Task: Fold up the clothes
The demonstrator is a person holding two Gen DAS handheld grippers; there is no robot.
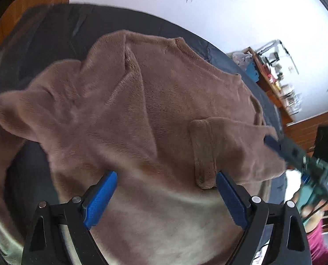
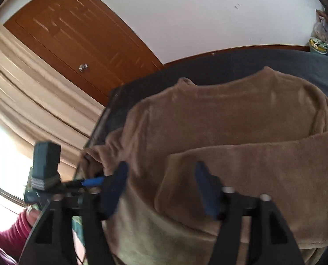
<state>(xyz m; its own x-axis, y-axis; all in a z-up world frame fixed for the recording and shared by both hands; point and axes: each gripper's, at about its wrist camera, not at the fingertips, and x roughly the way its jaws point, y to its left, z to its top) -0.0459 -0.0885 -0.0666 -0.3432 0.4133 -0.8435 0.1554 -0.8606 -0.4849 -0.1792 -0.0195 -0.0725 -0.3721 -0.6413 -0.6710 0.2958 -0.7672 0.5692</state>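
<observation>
Both grippers (left (image 1: 166,195), right (image 2: 161,187)) hang spread, empty, over brown sweater (image 1: 164,114).

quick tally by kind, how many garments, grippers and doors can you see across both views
garments: 1, the brown sweater on the dark surface
grippers: 2, the left gripper and the right gripper, both open over the sweater
doors: 1, the wooden door
total: 4

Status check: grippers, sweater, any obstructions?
Left gripper open, over sweater. Right gripper open, empty, above folded-in sleeve. Sweater flat on dark mat, one sleeve across body. Nothing in the way.
</observation>
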